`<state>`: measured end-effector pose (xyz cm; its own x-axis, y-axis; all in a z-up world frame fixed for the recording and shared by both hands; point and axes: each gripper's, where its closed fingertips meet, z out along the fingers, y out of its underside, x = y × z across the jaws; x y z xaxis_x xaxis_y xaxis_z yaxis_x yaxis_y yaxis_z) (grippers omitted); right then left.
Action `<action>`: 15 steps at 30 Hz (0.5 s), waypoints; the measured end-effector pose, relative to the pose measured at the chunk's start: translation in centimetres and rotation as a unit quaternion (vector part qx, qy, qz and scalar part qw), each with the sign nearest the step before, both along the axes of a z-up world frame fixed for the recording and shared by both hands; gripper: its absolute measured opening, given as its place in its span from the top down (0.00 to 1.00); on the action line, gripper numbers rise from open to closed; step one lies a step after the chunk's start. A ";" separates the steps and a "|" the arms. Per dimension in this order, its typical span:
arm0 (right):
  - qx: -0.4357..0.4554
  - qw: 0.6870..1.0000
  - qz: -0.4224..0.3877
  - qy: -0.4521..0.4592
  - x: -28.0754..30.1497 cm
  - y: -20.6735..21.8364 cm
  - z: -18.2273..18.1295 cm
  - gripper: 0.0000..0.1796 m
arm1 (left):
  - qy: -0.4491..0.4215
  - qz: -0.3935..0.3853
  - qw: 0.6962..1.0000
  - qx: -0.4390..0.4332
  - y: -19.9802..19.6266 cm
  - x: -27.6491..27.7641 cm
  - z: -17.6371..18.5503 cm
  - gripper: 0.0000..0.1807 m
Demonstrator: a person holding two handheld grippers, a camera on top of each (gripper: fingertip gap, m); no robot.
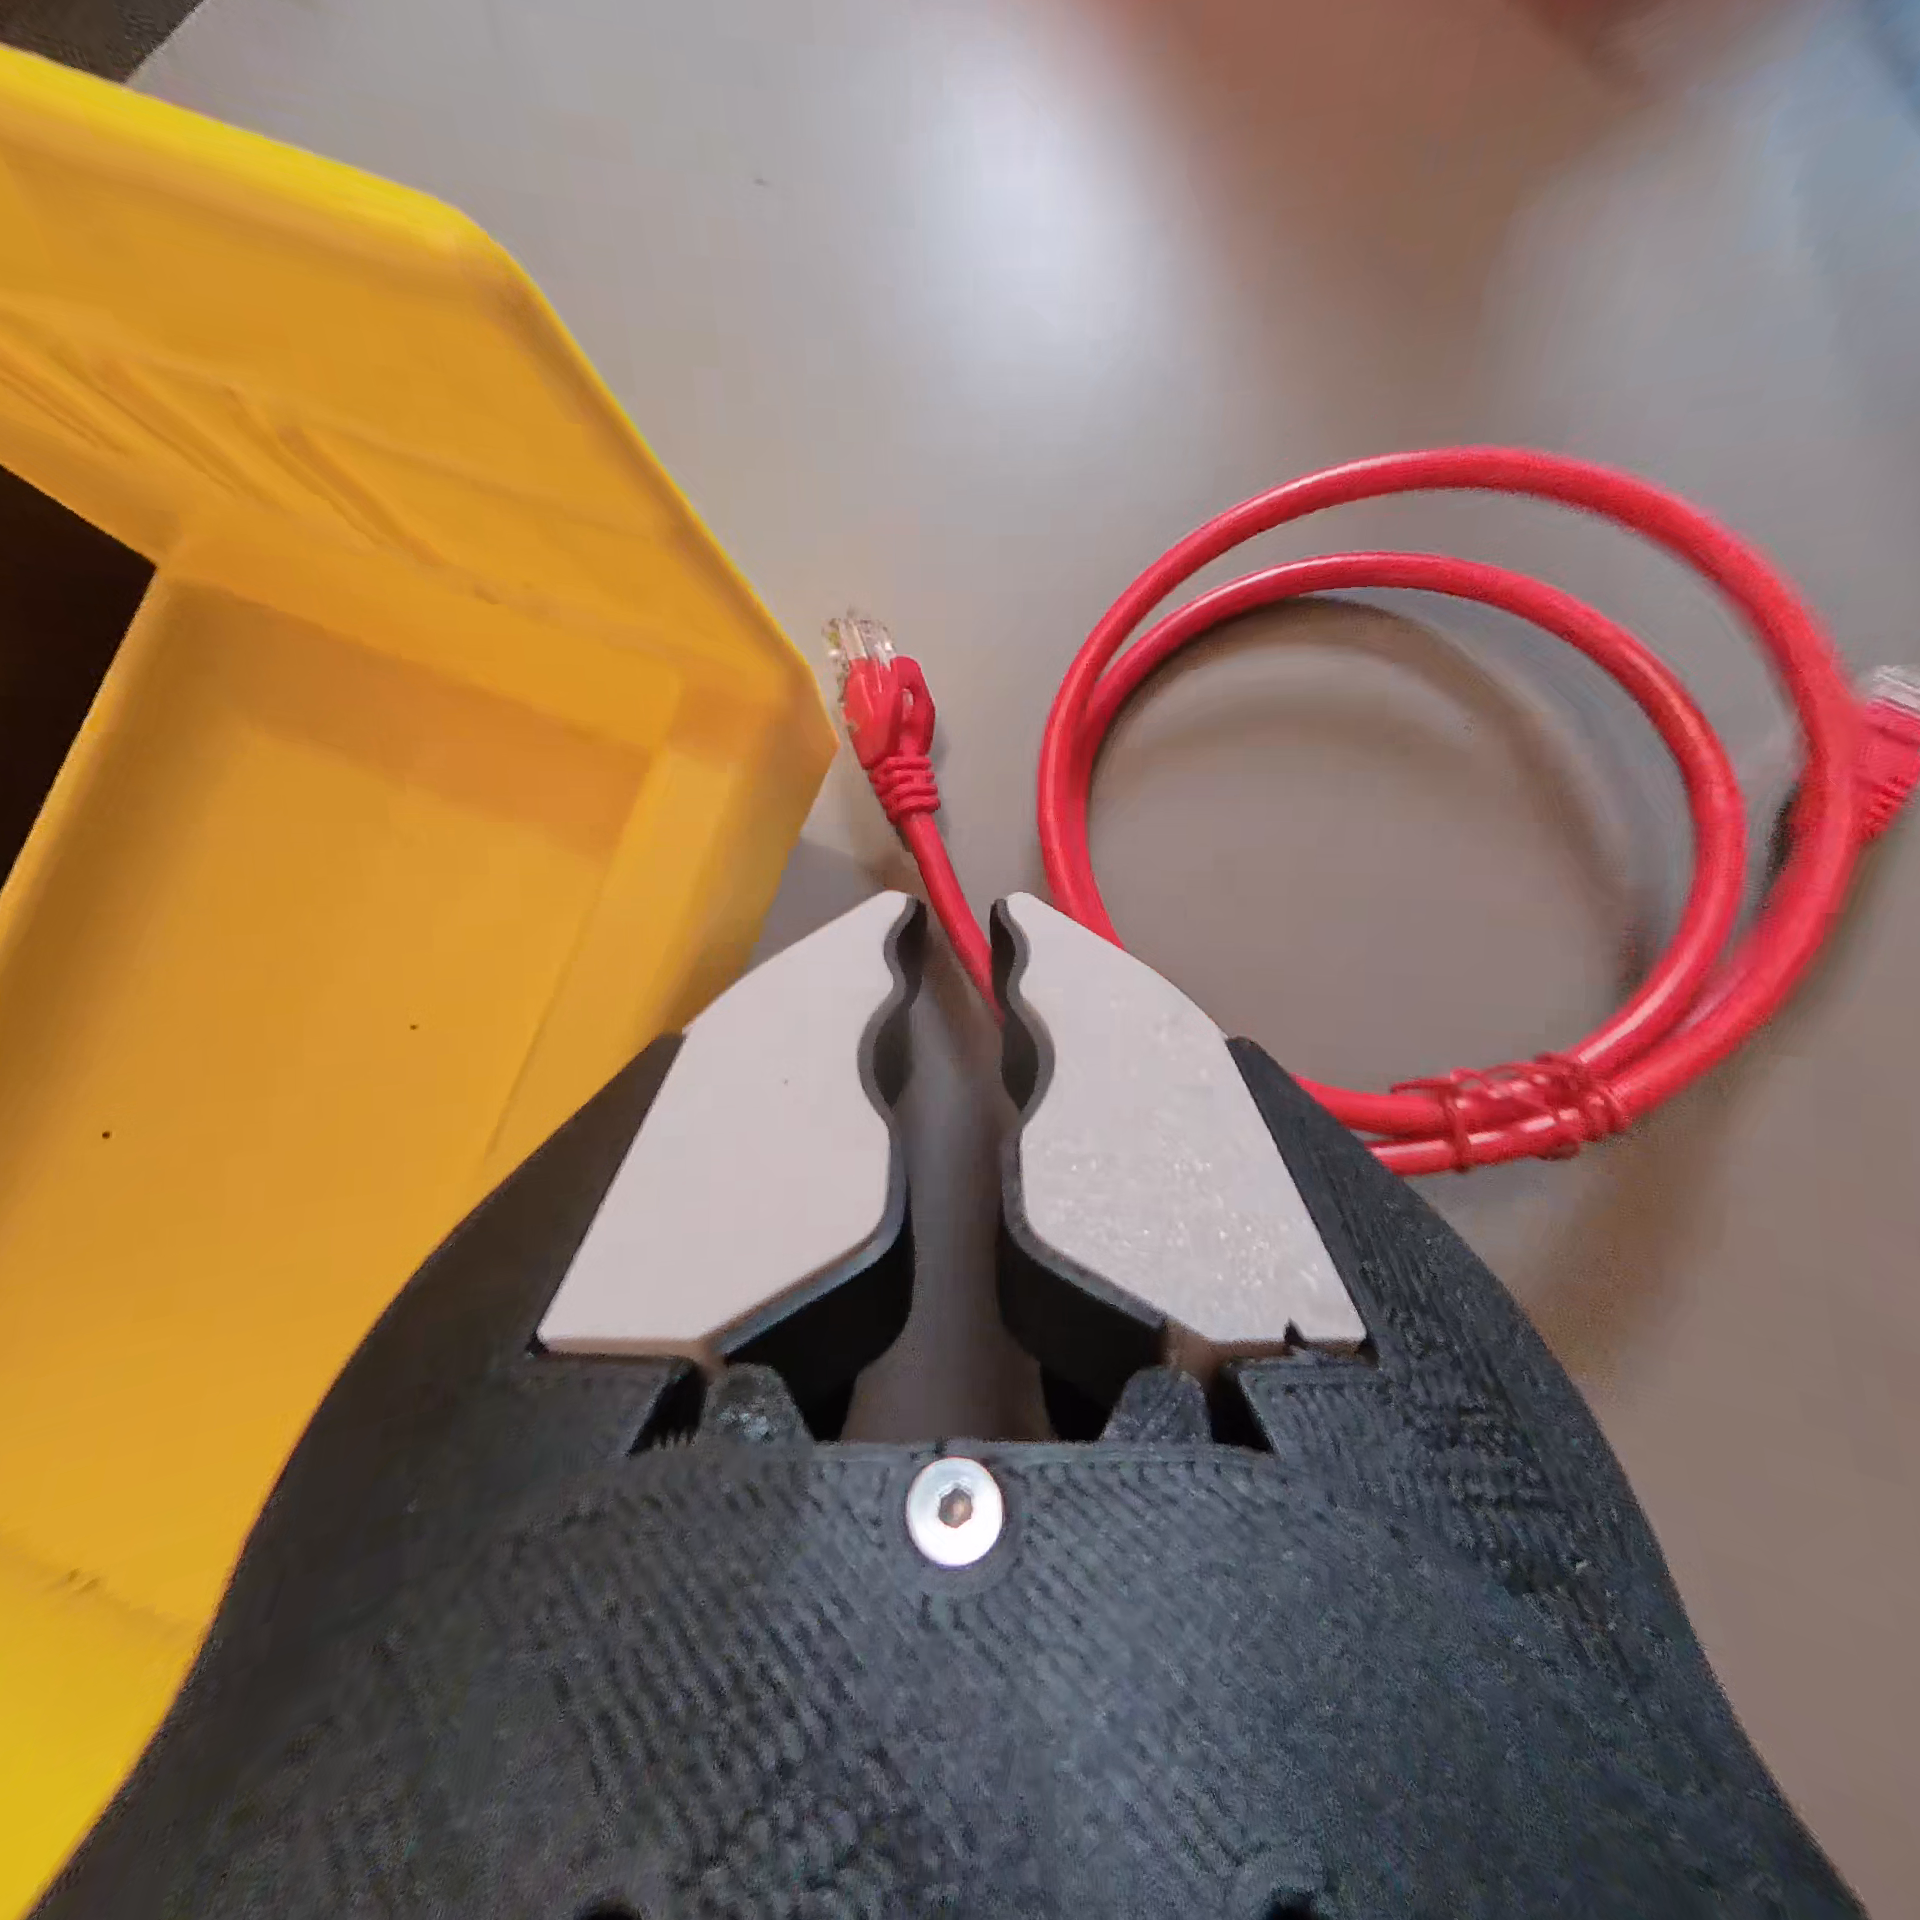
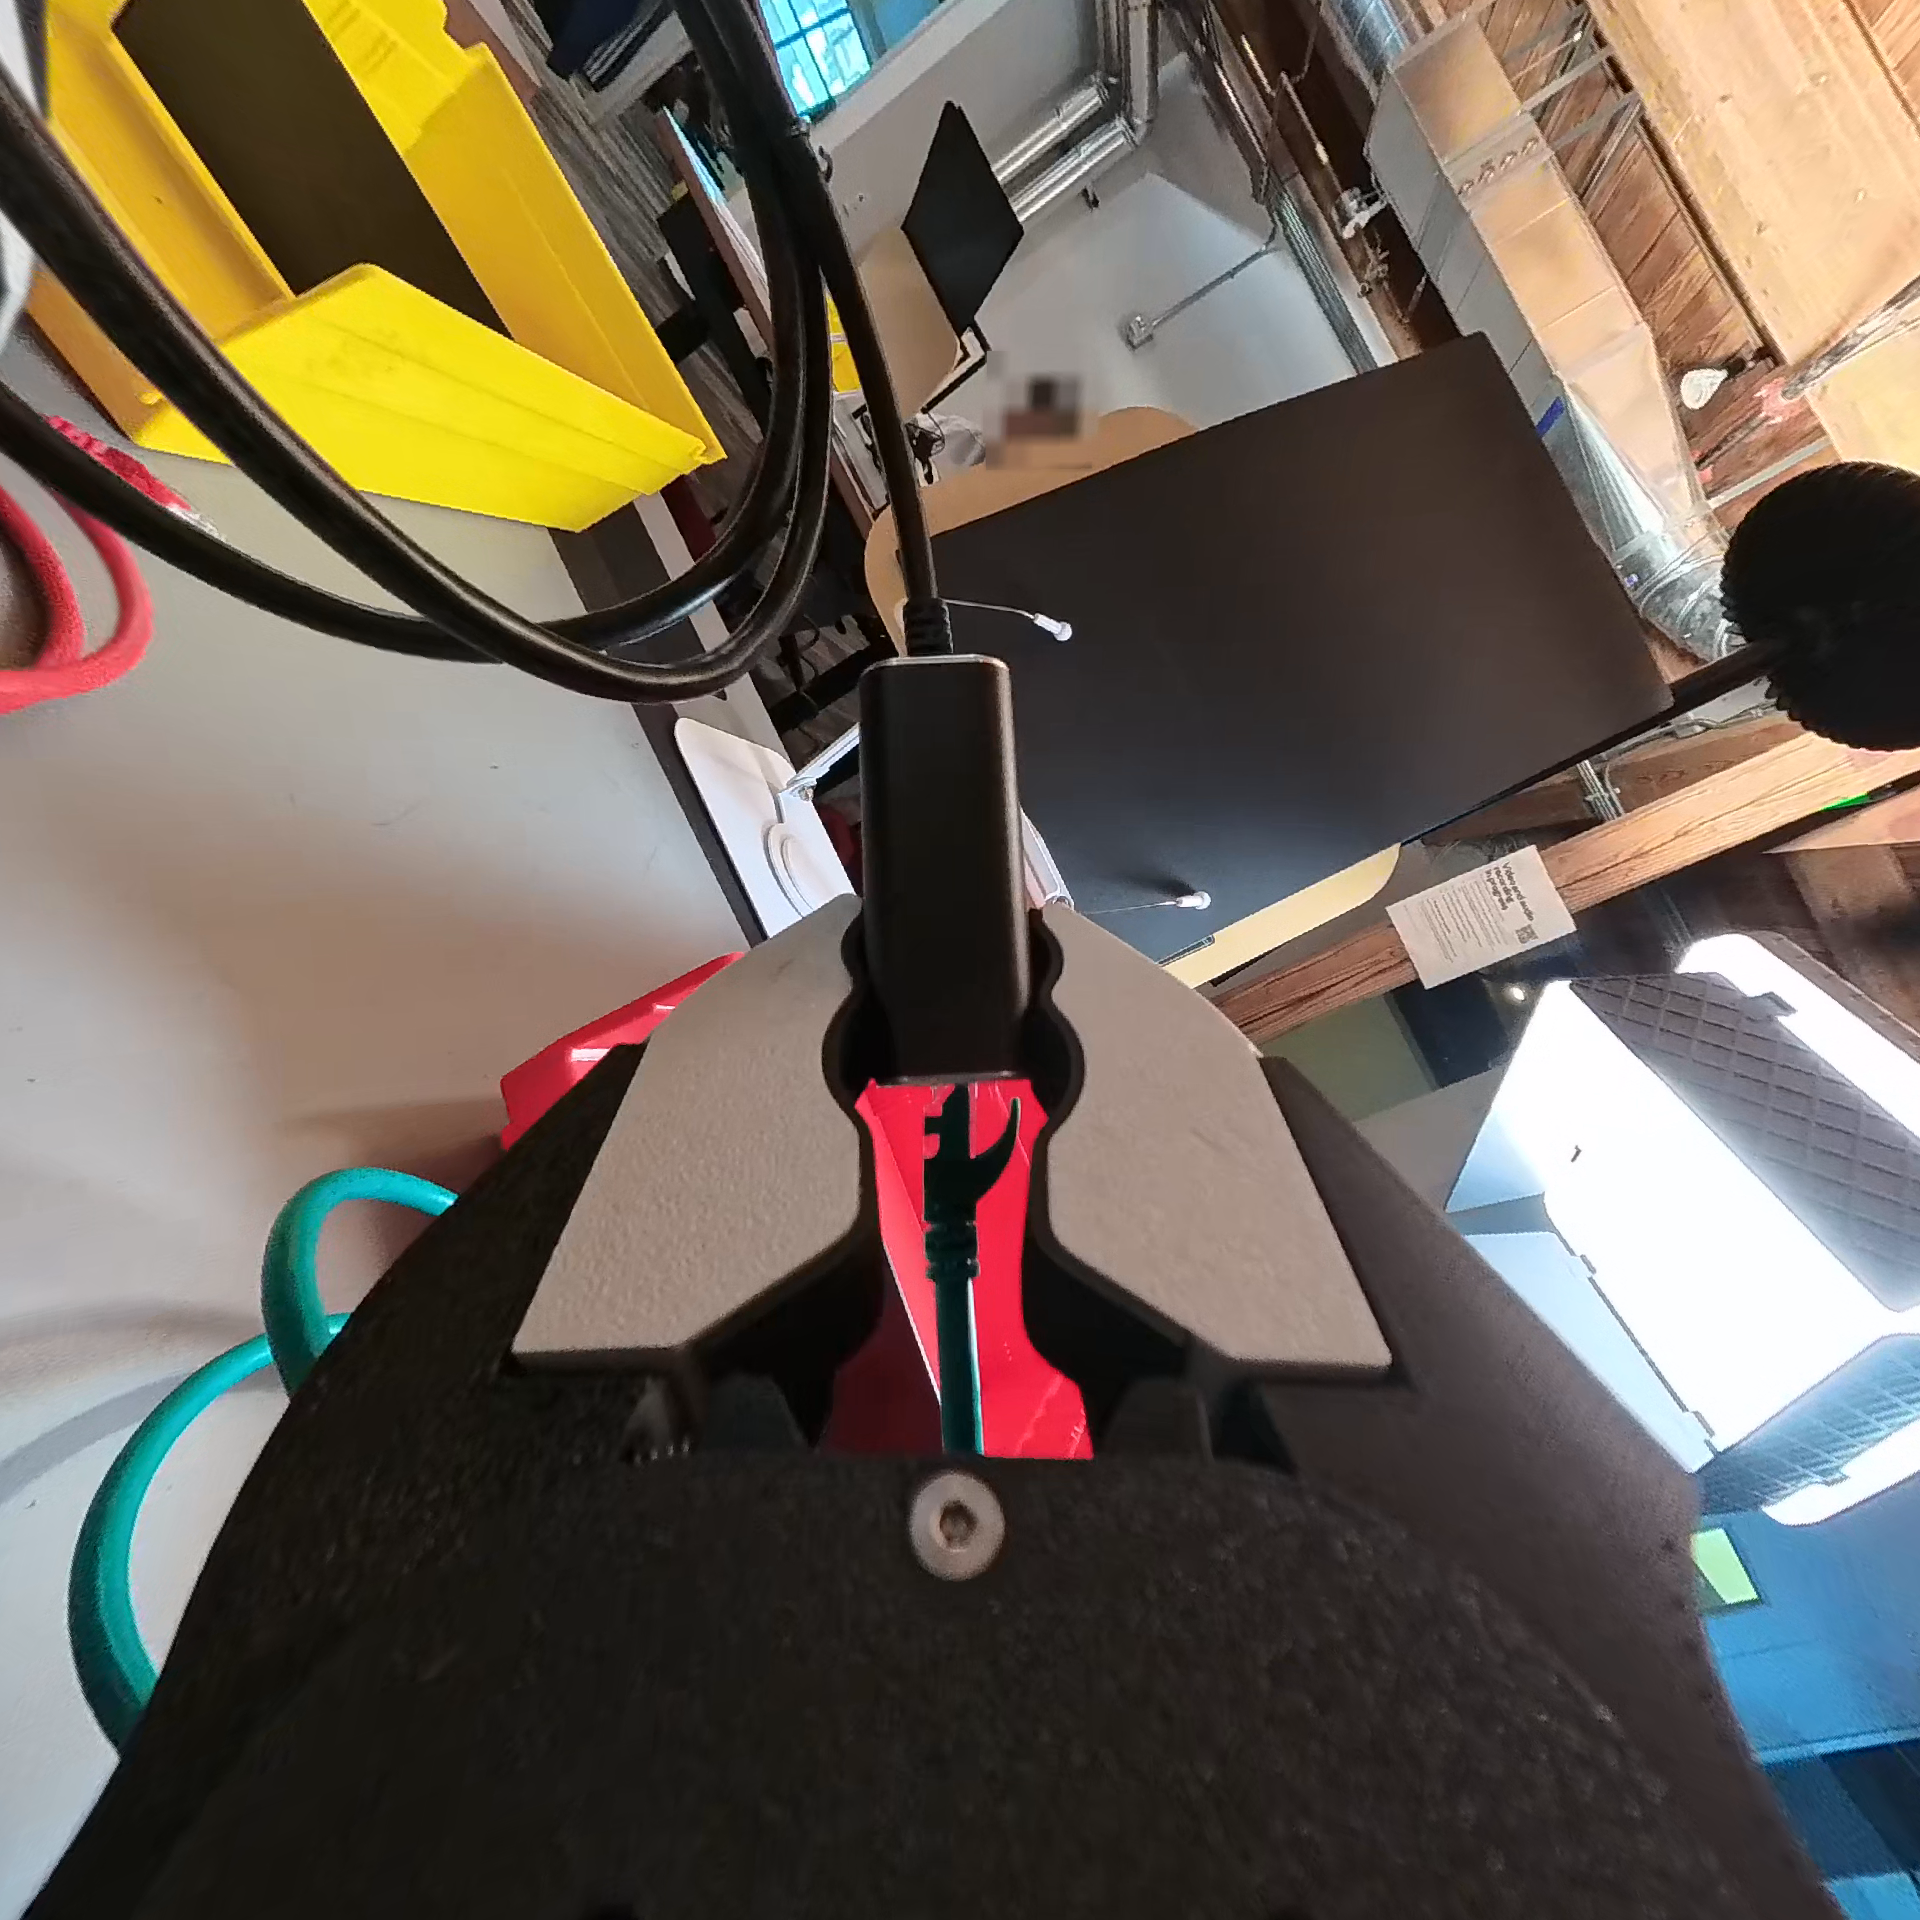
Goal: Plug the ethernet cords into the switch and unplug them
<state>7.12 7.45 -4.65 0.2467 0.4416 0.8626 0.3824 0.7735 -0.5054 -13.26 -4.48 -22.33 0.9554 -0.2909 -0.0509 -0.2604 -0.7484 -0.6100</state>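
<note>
In the left wrist view a red ethernet cord (image 1: 1403, 831) lies coiled on the grey table, tied with a wire twist. One plug (image 1: 878, 686) lies beside the yellow bin's corner, the other (image 1: 1886, 748) at the right edge. My left gripper (image 1: 956, 914) is narrowly open above the cord just behind the near plug; the cord runs between its tips. My right gripper (image 2: 945, 935) is shut on a small black switch box (image 2: 940, 831) with a black cable (image 2: 790, 416) at its far end. A green cord's plug (image 2: 951, 1174) sits at its near end; the green cord (image 2: 135, 1475) loops at lower left.
A yellow bin (image 1: 364, 727) stands close at the left gripper's left. More yellow bins (image 2: 436, 384) stand at the table's back. A red object (image 2: 603, 1049) lies under the right gripper. The red cord (image 2: 94, 623) shows at the left edge. A black panel (image 2: 1299, 675) stands beyond the table. My right fingertips sit around 30 cm from my left ones.
</note>
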 end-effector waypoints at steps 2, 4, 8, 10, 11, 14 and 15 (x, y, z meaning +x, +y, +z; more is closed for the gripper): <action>-0.001 1.000 0.000 0.001 0.1 0.0 0.0 0.85 | 0.011 0.014 1.000 -0.006 0.3 0.0 -0.5 0.92; -0.001 1.000 0.001 0.002 0.1 0.1 0.1 0.85 | 0.024 0.026 0.999 -0.004 0.8 -0.1 -0.7 0.91; -0.002 1.000 0.002 0.002 0.2 0.1 0.1 0.85 | 0.030 0.011 0.999 -0.010 1.2 0.4 -0.8 0.94; -0.001 1.000 0.002 0.003 0.3 0.1 0.1 0.85 | 0.032 -0.044 0.998 -0.022 0.8 1.3 -0.8 0.95; -0.002 1.000 0.002 0.003 0.3 0.1 0.1 0.85 | 0.027 -0.090 0.995 -0.035 0.3 2.1 -0.8 0.96; -0.003 1.000 0.007 0.004 0.3 0.1 0.1 0.85 | -0.024 -0.302 0.952 -0.049 -3.1 6.1 -0.4 0.96; -0.002 1.000 0.008 0.004 0.2 0.0 0.1 0.85 | -0.047 -0.336 0.940 -0.037 -3.6 7.0 0.1 0.96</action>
